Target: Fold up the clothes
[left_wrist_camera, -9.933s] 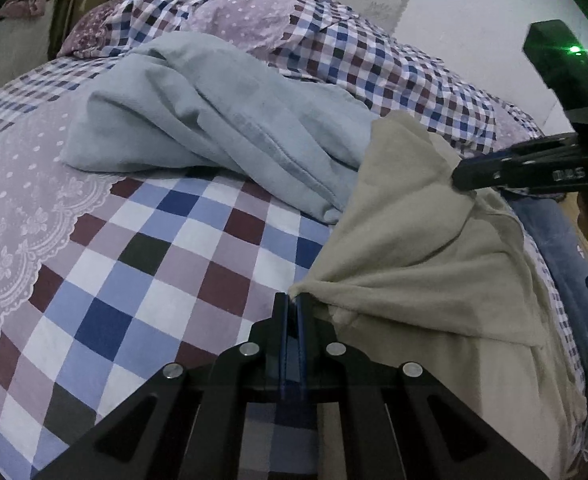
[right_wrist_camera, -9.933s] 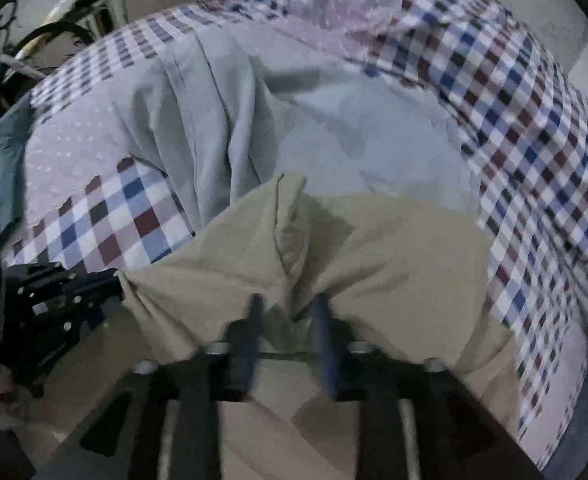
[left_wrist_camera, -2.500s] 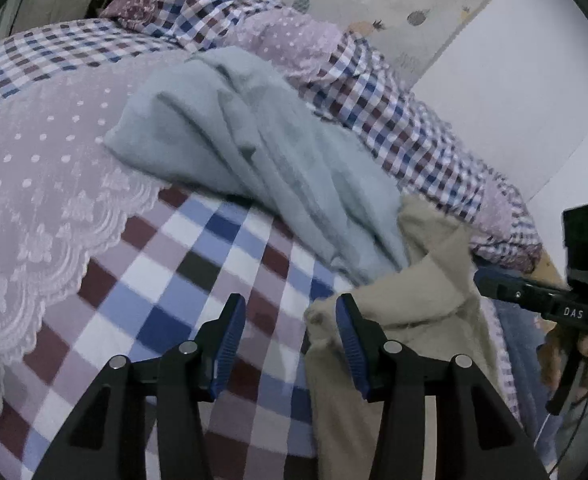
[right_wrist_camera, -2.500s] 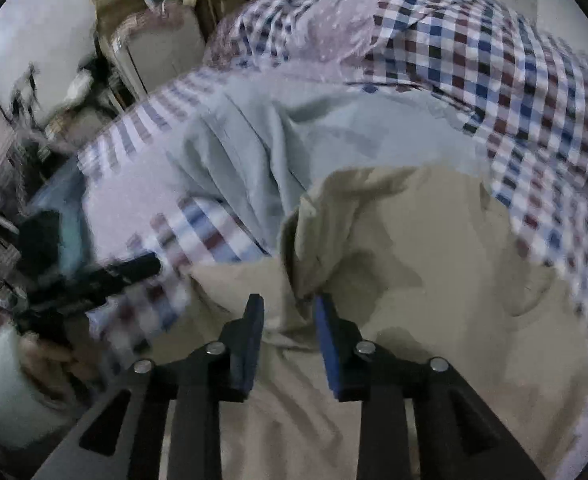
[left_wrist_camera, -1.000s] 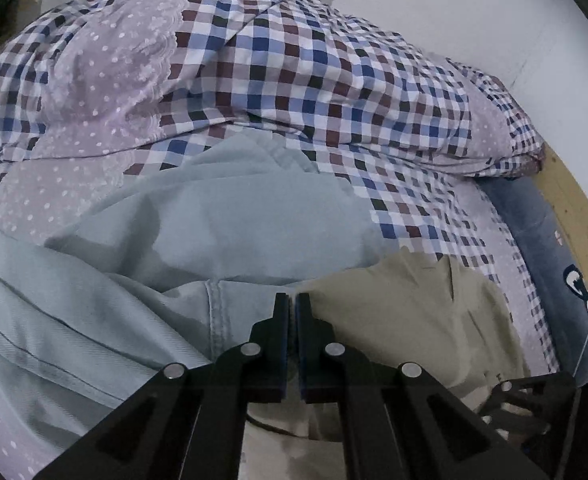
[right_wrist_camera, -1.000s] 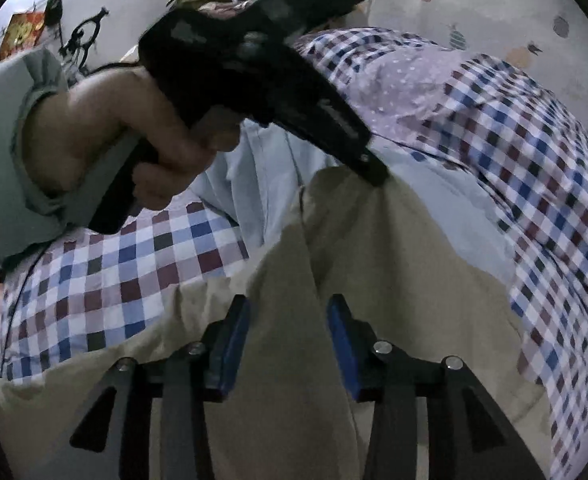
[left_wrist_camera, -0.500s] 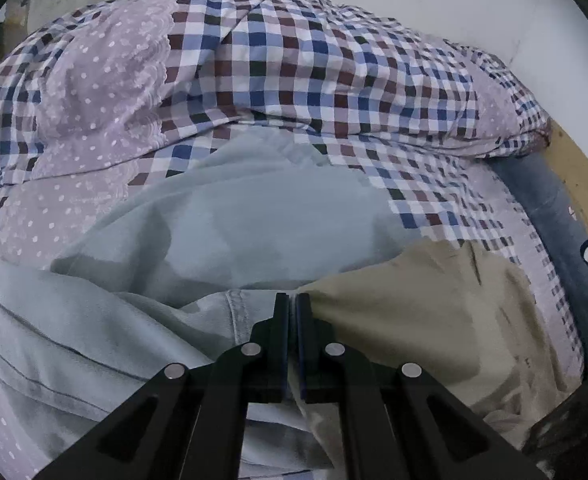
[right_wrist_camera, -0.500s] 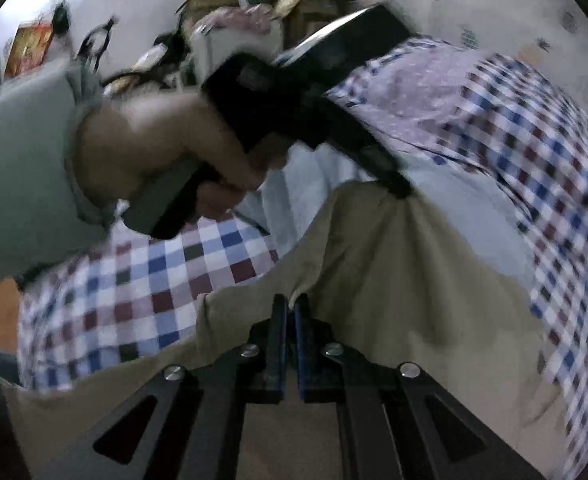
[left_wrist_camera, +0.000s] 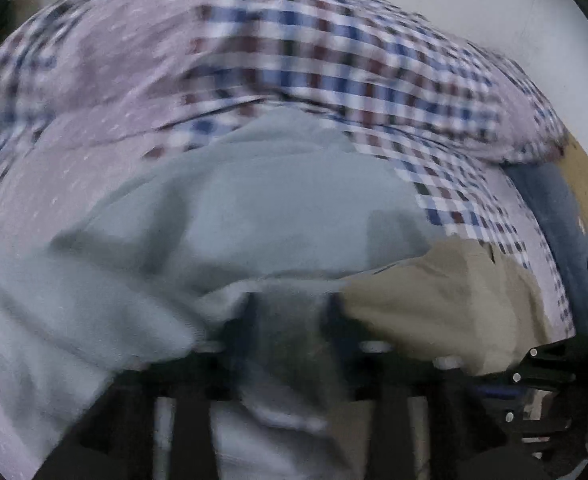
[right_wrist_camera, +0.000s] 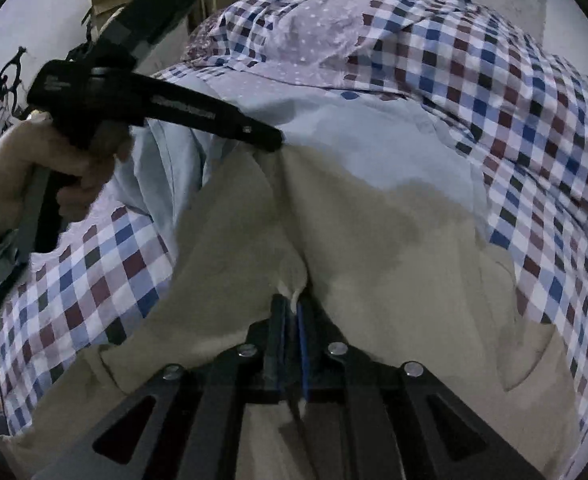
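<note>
Right gripper clamped on beige garment fold, near edge. Left gripper blurred, fingers apart, at beige/grey garment boundary. Checked bedspread free on far side.

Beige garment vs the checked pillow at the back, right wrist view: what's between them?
In the right wrist view, the pale blue garment lies between the beige garment and the checked pillow, its near edge tucked under the beige one.

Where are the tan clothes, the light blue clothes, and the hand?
tan clothes (right_wrist_camera: 394,248), right wrist view, middle of the fabric.
light blue clothes (left_wrist_camera: 277,208), left wrist view, smooth upper part.
hand (right_wrist_camera: 21,172), right wrist view, back of the hand.
</note>
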`<action>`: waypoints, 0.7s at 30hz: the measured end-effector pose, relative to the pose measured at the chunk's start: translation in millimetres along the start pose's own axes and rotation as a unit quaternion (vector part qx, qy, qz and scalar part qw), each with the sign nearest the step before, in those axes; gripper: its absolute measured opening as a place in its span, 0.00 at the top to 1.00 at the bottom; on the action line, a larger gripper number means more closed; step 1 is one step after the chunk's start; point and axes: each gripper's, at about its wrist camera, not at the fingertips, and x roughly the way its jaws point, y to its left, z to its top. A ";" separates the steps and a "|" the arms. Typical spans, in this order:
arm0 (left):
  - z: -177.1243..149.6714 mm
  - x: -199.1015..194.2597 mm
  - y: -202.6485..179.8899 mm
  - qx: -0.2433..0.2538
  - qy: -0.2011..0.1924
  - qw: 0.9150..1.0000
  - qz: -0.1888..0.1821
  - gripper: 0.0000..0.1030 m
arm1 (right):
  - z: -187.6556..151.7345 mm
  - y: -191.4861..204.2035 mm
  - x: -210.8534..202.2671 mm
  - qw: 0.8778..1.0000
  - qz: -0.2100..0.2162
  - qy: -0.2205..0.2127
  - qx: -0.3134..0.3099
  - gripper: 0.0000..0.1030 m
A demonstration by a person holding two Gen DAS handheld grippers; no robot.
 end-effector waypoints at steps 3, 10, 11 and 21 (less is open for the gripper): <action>-27.8 -35.4 19.7 -0.027 -0.030 0.999 -0.020 0.46 | -0.3 1.1 0.7 1.000 -0.003 0.000 0.000 0.94; -162.9 -97.5 -53.0 0.217 -0.051 0.974 0.050 0.30 | -2.1 0.2 1.4 1.000 -0.001 -0.001 0.010 0.93; -182.0 -97.3 -67.0 0.249 -0.057 0.964 0.067 0.30 | -2.0 0.8 0.2 1.000 -0.003 0.000 0.011 0.92; -196.7 -57.5 -76.9 0.144 -0.083 0.972 0.166 0.99 | 1.8 8.6 -0.3 0.999 -0.029 0.037 0.021 0.85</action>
